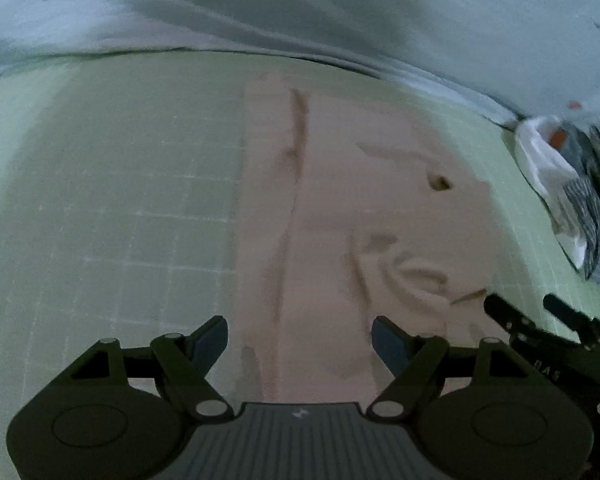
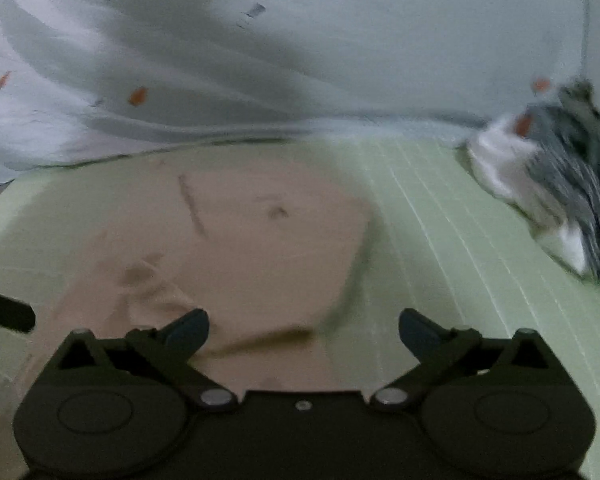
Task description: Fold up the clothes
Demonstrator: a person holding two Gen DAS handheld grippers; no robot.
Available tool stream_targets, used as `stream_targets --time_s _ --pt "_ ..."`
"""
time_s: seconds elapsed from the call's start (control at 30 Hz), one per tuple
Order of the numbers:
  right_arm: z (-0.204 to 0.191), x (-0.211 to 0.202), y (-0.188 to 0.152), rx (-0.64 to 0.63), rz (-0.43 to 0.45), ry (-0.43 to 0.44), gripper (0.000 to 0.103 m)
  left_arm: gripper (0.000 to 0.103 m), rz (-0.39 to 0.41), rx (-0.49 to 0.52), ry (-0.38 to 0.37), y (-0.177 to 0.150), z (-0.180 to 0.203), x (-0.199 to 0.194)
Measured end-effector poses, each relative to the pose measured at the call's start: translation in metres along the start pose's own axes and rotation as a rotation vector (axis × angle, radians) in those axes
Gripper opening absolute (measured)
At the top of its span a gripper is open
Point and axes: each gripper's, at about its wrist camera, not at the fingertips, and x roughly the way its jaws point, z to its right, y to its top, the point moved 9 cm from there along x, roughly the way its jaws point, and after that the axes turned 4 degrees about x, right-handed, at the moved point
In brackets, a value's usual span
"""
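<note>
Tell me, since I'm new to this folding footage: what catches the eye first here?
First, the flat pinkish-tan cloth garment spread on the pale green gridded mat, directly ahead of both open claws. Next, the crumpled pile of white and grey striped clothes at the mat's far right edge. Behind everything hangs a wrinkled pale blue sheet with orange spots.

Black tongs [image 1: 300,340] bear blue-grey fingertips [image 1: 214,342] and silver pivot screws.
</note>
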Motion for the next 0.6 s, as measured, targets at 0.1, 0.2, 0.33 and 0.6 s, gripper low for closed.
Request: stream_targets --time_s 0.1,0.2,0.33,0.6 --pt "0.018 0.000 -0.011 0.052 -0.029 -0.013 0.103 0.080 -0.006 0.045 -0.026 0.005 0.021 0.009" --pt "0.033 0.000 -0.022 0.074 -0.052 -0.038 0.103 0.080 -0.021 0.076 -0.043 0.009 0.036 0.021" --pt "0.048 -0.002 -0.027 0.110 -0.070 -0.072 0.103 0.080 -0.034 0.113 -0.079 0.019 0.050 0.037" --pt "0.058 0.002 -0.039 0.108 -0.113 -0.107 0.103 0.058 -0.098 0.124 -0.116 0.021 0.061 0.068"
